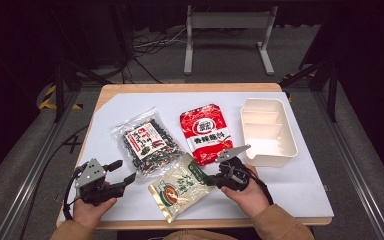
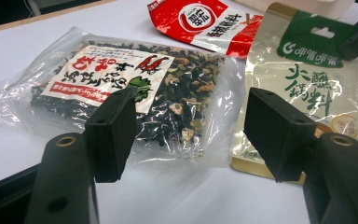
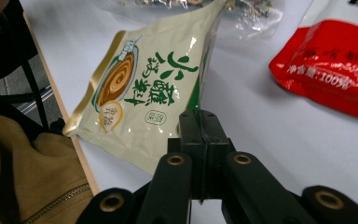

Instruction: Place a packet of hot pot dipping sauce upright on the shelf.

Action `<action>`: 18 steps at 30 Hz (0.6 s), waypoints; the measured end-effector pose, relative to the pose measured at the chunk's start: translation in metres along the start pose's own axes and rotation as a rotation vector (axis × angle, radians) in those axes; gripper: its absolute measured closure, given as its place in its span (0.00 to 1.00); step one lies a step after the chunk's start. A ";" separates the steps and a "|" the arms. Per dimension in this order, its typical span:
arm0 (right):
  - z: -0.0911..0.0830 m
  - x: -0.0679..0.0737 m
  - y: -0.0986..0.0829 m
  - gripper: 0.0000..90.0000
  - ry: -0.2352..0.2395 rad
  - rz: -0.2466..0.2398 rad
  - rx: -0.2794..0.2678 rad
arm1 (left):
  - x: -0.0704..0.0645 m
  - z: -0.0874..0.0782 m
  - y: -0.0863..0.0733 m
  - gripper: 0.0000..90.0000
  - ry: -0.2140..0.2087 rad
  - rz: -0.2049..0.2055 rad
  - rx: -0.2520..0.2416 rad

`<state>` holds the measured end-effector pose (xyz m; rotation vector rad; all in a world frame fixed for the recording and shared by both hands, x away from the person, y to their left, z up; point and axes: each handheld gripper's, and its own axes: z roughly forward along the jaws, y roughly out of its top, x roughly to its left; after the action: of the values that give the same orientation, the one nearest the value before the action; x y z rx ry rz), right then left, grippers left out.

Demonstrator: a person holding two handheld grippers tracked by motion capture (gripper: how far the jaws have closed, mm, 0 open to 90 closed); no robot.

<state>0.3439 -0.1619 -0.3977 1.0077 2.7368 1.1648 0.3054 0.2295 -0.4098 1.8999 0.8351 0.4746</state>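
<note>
The green-and-cream sauce packet [image 1: 180, 186], near the counter's front edge, is pinched at its top corner by the right gripper [image 1: 211, 181], prob. for lifting toward the white tray [image 1: 286, 131], w/ left gripper [image 1: 125, 172] held apart beside it.

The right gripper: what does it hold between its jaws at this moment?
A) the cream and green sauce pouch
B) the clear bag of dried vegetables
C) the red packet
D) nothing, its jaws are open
A: in the right gripper view the right gripper has its jaws closed on the edge of the cream and green sauce pouch, while the red packet lies apart on the table.
</note>
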 end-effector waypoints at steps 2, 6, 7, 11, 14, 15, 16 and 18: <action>-0.005 0.002 0.004 1.00 -0.003 -0.012 -0.009 | 0.000 0.000 0.000 0.39 0.002 -0.005 0.001; -0.013 0.005 0.009 1.00 -0.009 -0.027 -0.029 | 0.001 0.000 0.000 0.39 0.002 -0.006 0.000; -0.015 0.006 0.010 1.00 -0.010 -0.031 -0.030 | 0.002 0.000 0.000 0.39 0.002 -0.007 0.001; -0.023 0.012 0.018 1.00 -0.021 -0.069 -0.040 | 0.002 0.001 -0.001 0.39 0.008 -0.009 0.000; -0.028 0.018 0.026 1.00 -0.029 -0.104 -0.037 | 0.002 0.001 -0.001 0.39 0.008 -0.011 -0.001; -0.030 0.020 0.029 1.00 -0.033 -0.112 -0.035 | 0.003 0.000 -0.001 0.39 0.008 -0.010 -0.003; -0.030 0.020 0.029 1.00 -0.033 -0.112 -0.035 | 0.003 0.000 -0.001 0.39 0.008 -0.010 -0.003; -0.037 0.024 0.036 1.00 -0.036 -0.141 -0.041 | 0.003 0.000 -0.001 0.39 0.007 -0.022 -0.007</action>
<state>0.3359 -0.1534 -0.3414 0.8082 2.6934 1.1642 0.3071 0.2326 -0.4107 1.8820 0.8568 0.4707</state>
